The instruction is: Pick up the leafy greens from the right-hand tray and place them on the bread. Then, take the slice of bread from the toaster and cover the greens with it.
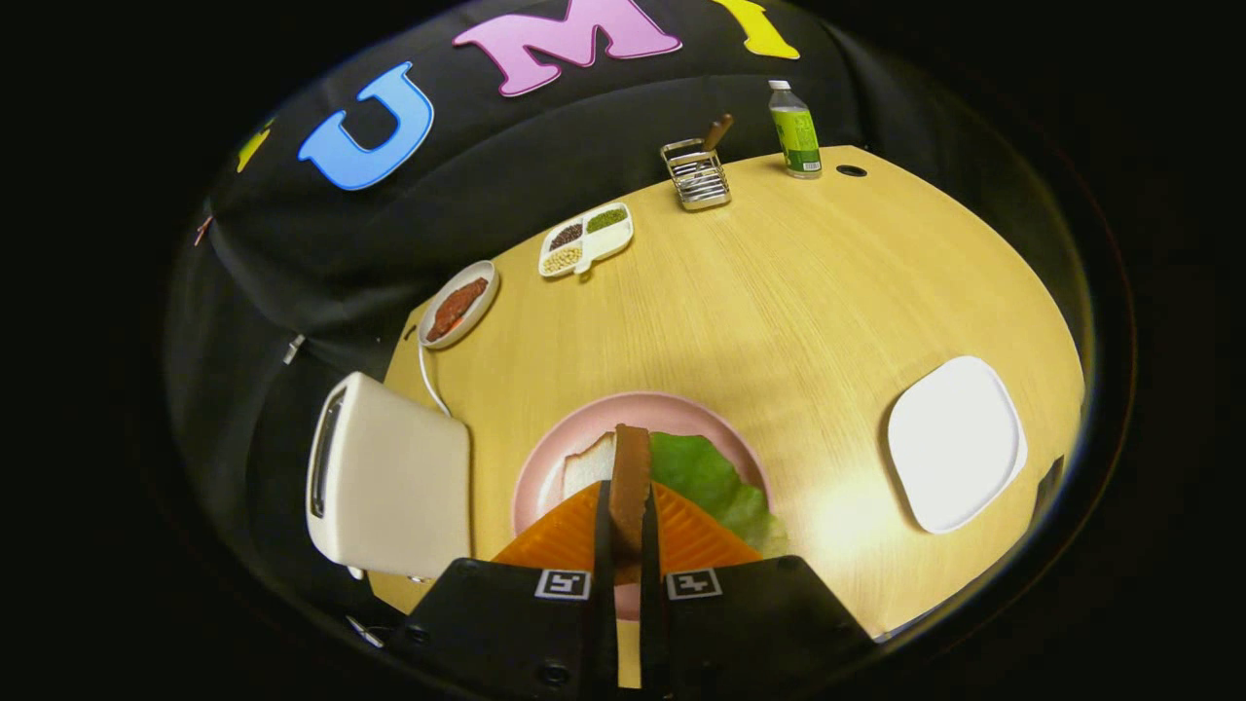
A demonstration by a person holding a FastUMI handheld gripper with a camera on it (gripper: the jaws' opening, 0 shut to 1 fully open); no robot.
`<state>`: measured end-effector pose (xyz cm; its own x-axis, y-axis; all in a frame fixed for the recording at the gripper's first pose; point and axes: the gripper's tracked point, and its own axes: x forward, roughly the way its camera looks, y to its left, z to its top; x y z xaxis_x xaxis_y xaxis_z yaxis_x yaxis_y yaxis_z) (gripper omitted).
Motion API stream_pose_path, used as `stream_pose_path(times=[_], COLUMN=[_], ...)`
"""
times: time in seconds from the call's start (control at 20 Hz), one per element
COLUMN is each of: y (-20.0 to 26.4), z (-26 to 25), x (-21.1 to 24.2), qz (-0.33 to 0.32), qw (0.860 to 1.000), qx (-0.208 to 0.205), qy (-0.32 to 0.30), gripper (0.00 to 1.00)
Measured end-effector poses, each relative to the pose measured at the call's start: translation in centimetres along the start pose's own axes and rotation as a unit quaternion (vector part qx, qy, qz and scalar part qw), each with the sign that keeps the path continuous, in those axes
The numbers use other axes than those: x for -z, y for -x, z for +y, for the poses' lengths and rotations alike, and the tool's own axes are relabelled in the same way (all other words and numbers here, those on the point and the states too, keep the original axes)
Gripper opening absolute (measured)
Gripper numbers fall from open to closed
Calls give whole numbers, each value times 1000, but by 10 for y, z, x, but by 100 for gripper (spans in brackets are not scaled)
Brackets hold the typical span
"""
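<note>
Now gripper (pixel 629 492) pinching bread slice (pixel 629 477) edge-on, above greens (pixel 715 482) on pink plate (pixel 545 462).

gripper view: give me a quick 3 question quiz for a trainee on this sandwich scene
1. True or false: the tool is shut on a bread slice held edge-on above the pink plate.
2. What already lies on the bread on that plate? A) red meat B) leafy greens C) beans
3. Fill in: the white tray right of the pink plate holds ____.

Key
1. True
2. B, the leafy greens
3. Nothing; the greens are already on the plate.
</note>
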<state>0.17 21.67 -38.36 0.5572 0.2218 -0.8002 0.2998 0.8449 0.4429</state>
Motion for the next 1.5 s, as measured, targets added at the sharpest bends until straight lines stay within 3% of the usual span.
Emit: stream_pose_path(times=[0.3,0.5,0.8,0.9,0.95,1.0,1.25,1.5], y=[-16,-21,-16,-12,-9,-7,5,48], z=[-20,-35,-41,-46,-45,-45,-45,-22], x=[6,9,4,0,-2,-4,-7,-37], qz=[11,15,10,1,-5,-7,-7,-38], qw=[998,994,989,987,987,987,988,981], qx=[30,51,60,66,62,57,36,-24], qy=[56,94,135,149,151,150,152,188], gripper=[22,50,65,83,96,100,100,100])
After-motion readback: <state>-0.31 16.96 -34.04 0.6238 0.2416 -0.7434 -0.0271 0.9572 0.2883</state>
